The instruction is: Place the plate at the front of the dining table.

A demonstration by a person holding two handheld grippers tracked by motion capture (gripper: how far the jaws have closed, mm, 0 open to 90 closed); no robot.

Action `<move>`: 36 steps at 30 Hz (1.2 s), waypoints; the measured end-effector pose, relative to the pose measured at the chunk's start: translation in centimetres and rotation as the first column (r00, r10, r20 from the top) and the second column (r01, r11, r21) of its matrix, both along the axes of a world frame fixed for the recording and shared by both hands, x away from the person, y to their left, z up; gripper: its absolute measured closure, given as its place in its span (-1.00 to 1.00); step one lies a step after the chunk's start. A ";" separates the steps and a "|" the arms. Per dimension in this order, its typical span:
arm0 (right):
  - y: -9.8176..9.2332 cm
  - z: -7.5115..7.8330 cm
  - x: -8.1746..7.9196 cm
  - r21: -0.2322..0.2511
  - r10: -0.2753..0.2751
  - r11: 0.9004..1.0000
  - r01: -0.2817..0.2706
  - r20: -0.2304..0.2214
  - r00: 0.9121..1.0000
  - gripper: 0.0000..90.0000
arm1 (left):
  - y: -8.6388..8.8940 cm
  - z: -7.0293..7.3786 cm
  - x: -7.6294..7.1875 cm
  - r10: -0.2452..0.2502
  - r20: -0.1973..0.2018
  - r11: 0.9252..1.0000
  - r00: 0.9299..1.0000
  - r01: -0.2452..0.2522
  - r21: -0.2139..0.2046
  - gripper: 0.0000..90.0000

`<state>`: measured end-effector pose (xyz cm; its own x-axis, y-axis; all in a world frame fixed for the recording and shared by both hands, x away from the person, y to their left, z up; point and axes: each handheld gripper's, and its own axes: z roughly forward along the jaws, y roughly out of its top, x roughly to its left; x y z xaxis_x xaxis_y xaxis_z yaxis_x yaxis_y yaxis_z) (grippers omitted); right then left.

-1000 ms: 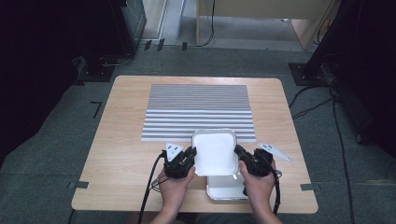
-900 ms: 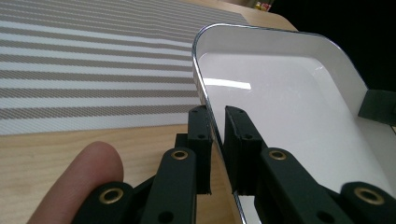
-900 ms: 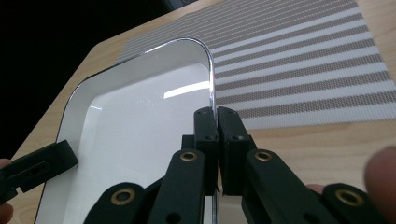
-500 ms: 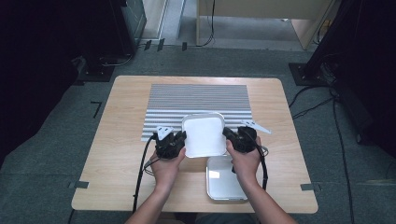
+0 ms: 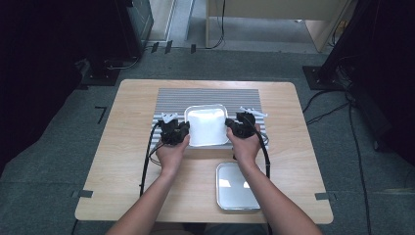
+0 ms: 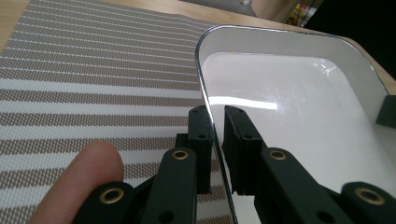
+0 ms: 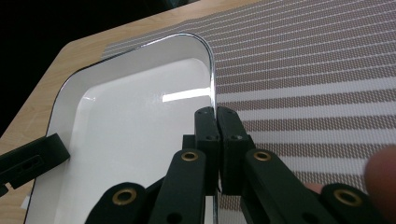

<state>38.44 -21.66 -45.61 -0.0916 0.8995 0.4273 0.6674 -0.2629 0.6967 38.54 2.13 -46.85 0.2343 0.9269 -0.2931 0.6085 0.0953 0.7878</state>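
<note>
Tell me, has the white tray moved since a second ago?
Yes. The white tray, clamped on opposite rims by the left gripper and right gripper, has moved away from the person, off the metal tray and onto the striped mat.

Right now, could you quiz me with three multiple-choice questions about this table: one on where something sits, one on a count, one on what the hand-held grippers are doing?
1. The white tray is over:
A the striped mat
B the floor
C a chair

2. Trays on the table:
A one
B two
C four

3. The left hand-held gripper is:
A wide open
B shut on the tray's rim
C lying unheld

Answers:
1 A, stripes show around the tray.
2 B, a second, silvery tray lies near the table's front edge.
3 B, both jaws pinch the rim.
</note>
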 end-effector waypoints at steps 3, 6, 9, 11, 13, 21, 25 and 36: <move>0.4 0.3 1.3 -0.006 -0.008 1.000 0.008 -0.004 1.000 0.98 | -0.2 -0.1 1.4 0.017 -0.003 0.999 1.000 -0.017 0.030 0.80; 0.9 0.5 3.1 -0.021 -0.005 1.000 0.005 -0.008 1.000 0.97 | 0.1 -0.4 3.5 0.037 -0.036 0.999 0.999 -0.036 0.021 0.79; 1.3 0.5 4.7 -0.023 -0.004 1.000 0.004 -0.025 1.000 0.97 | 0.3 -0.6 5.2 0.050 -0.059 0.998 0.997 -0.048 0.029 0.79; 1.4 0.4 5.2 -0.020 -0.004 1.000 0.003 -0.032 0.999 0.97 | 0.3 -0.7 5.7 0.055 -0.068 0.998 0.996 -0.053 0.031 0.79; 1.5 -0.3 6.7 -0.019 0.002 1.000 -0.003 -0.052 0.999 0.97 | 0.1 -1.2 7.0 0.064 -0.095 0.997 0.993 -0.059 0.045 0.79; 1.0 -2.2 9.6 -0.030 -0.017 0.999 0.014 -0.098 0.995 0.98 | -1.1 -2.3 10.1 0.063 -0.140 0.994 0.988 -0.050 0.096 0.79; 0.5 -2.8 10.5 -0.036 -0.016 0.999 0.012 -0.108 0.994 0.97 | -1.5 -3.1 11.2 0.049 -0.163 0.994 0.985 -0.032 0.106 0.79; 0.2 -5.2 11.6 -0.025 -0.039 0.999 0.036 -0.154 0.987 0.96 | -1.7 -3.8 11.9 0.033 -0.167 0.993 0.985 -0.013 0.121 0.71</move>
<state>50.07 -21.42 -50.83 0.0081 0.9103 0.4139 0.7573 -0.2758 0.5919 50.40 0.39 -50.64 0.1688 0.9622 -0.2138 0.7325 0.0227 0.6804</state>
